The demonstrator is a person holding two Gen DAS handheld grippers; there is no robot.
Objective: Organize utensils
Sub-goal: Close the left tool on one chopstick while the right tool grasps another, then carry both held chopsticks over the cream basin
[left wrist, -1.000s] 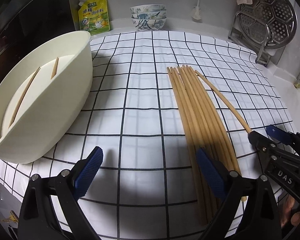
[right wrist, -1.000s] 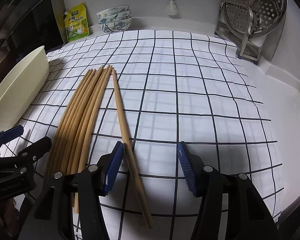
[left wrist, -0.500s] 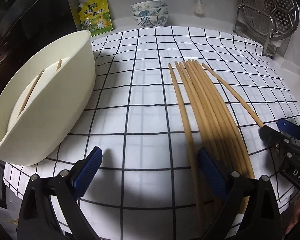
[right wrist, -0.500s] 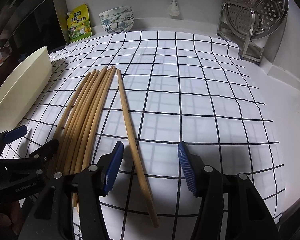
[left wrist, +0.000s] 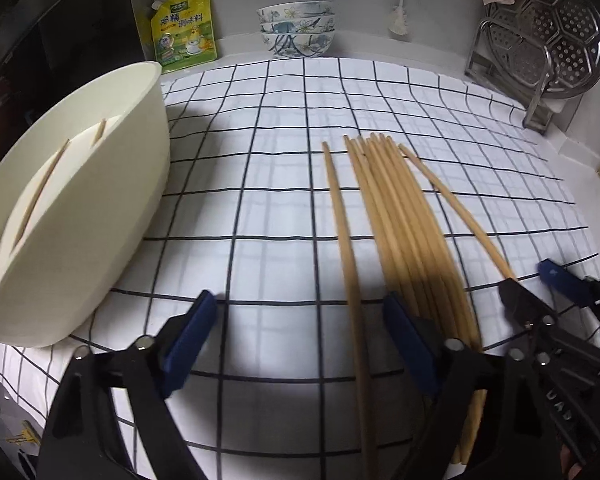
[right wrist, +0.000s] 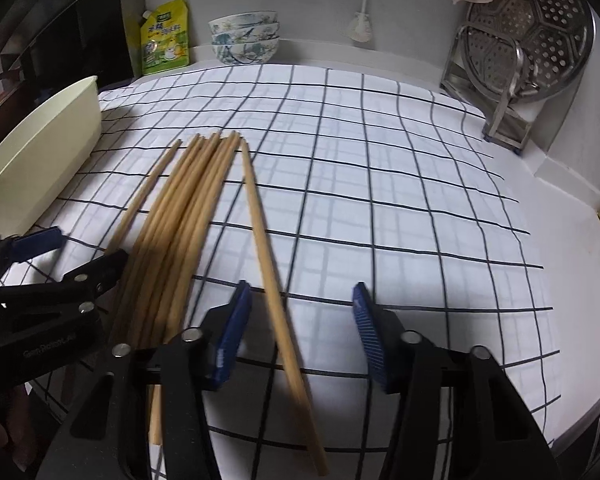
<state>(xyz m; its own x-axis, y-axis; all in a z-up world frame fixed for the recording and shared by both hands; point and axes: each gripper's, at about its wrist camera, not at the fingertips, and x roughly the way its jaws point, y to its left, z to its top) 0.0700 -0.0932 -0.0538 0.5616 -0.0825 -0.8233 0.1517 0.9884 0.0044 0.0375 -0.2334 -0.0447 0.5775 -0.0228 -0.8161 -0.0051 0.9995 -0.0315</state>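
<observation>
Left wrist view: left gripper (left wrist: 296,344) low over checked cloth (left wrist: 260,184), jaws spread and just been closing; one stray chopstick (left wrist: 346,264) runs between them, nearer the right pad, no pad contact visible.
Right wrist view: right gripper (right wrist: 300,340) also spread, jaws just been closing; other stray chopstick (right wrist: 276,300) passes diagonally through the gap, nearer the left pad, not yet pinched.
Bundle: remaining chopsticks (left wrist: 404,232) lie side by side between the two strays, far tips bunched, near ends fanned toward the grippers.
Why split: one stick peeled off each flank, likely so each gripper takes a single stick without dragging neighbours.
Grip point: both grippers straddle the sticks toward the near, thicker ends; probably for a firm hold, but the long free end will droop or swing.
Bin: cream tub (left wrist: 76,216) at left edge of cloth, tilted, mouth facing camera; two sticks (left wrist: 44,196) already inside, so likely the drop target.
Progress: early, most sticks not yet in the tub.
Risk: left gripper's right pad sits just beside the bundle; closing may nudge or catch a second stick.
Clutter: pouch (left wrist: 182,28), stacked bowls (left wrist: 296,28), steamer rack (left wrist: 540,36) at back, well apart from the work.
</observation>
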